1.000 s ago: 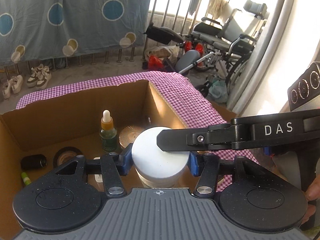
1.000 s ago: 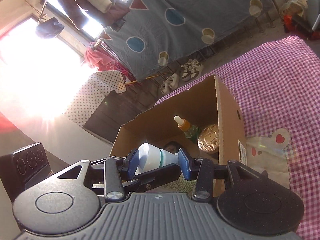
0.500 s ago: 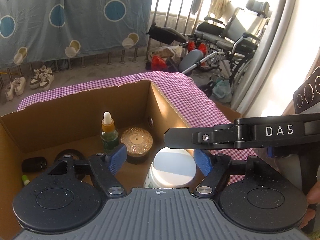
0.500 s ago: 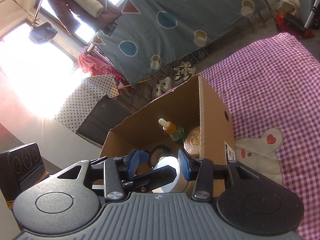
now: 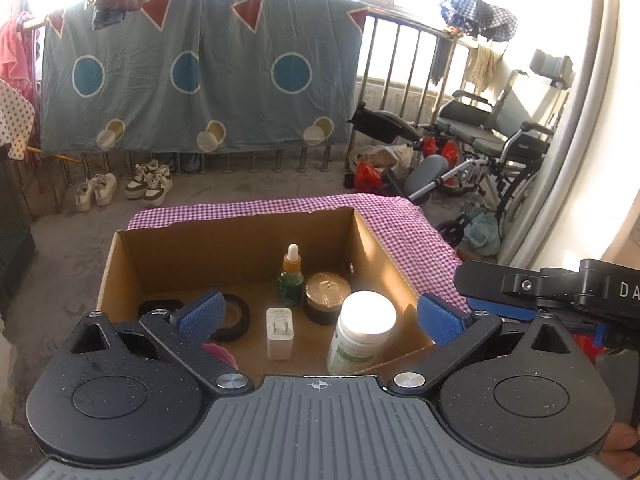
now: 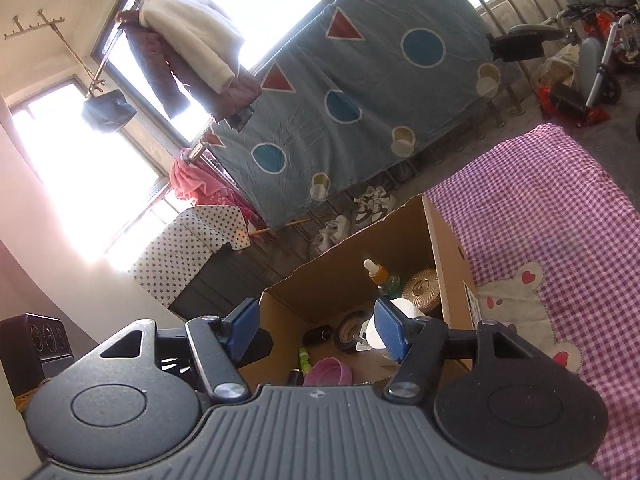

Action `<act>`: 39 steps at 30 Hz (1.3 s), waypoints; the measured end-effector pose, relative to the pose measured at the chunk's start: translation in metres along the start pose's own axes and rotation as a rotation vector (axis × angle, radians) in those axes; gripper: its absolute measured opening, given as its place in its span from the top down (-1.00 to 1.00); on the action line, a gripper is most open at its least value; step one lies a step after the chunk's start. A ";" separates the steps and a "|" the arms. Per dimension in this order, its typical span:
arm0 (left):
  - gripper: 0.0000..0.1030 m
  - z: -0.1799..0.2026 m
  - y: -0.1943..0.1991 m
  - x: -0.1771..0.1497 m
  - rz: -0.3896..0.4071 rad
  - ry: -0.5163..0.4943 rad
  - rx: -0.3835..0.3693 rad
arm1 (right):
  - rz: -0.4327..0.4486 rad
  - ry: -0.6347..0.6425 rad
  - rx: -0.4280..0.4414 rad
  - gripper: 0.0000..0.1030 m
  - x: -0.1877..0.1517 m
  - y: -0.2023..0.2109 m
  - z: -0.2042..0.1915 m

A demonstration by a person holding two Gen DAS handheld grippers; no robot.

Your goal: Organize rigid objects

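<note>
- Since the cardboard box (image 5: 132, 264) already holds most stuff, next step imo is pulling both grippers back w/o bumping its walls.
- White-lid bottle (image 5: 362, 334) stands upright in the near right corner, beside the gold-lid jar (image 5: 327, 296) & charger (image 5: 279, 332).
- Left gripper (image 5: 318, 316) is spread wide, holding nothing.
- Right gripper (image 6: 316, 330) also wide, nothing between the pads.
- Lift straight up, bottle looks tippy.

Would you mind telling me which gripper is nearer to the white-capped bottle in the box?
Left. The left gripper hangs open right above the white-capped bottle; the right gripper, also open, sits off to the bottle's side.
</note>
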State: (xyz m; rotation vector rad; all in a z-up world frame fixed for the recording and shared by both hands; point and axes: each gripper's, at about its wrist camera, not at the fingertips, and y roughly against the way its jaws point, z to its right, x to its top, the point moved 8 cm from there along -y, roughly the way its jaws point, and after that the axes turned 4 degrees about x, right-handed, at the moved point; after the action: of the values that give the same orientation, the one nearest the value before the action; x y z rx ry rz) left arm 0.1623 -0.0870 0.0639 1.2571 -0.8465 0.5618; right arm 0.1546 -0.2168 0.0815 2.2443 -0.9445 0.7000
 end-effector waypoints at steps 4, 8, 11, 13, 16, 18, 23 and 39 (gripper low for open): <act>-0.99 -0.014 0.011 -0.009 0.010 0.028 0.103 | -0.004 0.069 -0.071 -0.64 -0.014 0.004 -0.012; -0.99 -0.028 0.012 -0.017 -0.001 0.050 0.247 | -0.015 0.159 -0.161 -0.86 -0.024 0.001 -0.022; -0.99 -0.035 0.007 -0.022 -0.034 0.086 0.239 | -0.014 0.201 -0.203 -0.95 -0.029 -0.003 -0.027; -0.99 -0.039 0.004 -0.029 -0.061 0.102 0.213 | -0.017 0.220 -0.235 -1.00 -0.031 -0.005 -0.028; -0.99 -0.044 -0.002 -0.035 -0.096 0.082 0.238 | -0.020 0.252 -0.292 -1.00 -0.033 -0.008 -0.026; -0.99 -0.048 -0.002 -0.040 -0.105 0.076 0.279 | -0.027 0.261 -0.336 -1.00 -0.035 -0.012 -0.021; -0.99 -0.051 -0.004 -0.046 -0.111 0.063 0.326 | -0.085 0.258 -0.377 -1.00 -0.040 -0.028 -0.010; -0.99 -0.056 -0.014 -0.052 -0.168 0.040 0.347 | -0.177 0.320 -0.421 -1.00 -0.055 -0.055 -0.001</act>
State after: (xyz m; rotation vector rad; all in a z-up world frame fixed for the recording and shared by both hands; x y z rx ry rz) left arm 0.1557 -0.0324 0.0095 1.6107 -0.6179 0.6127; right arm 0.1628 -0.1601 0.0281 1.7568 -0.6541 0.6812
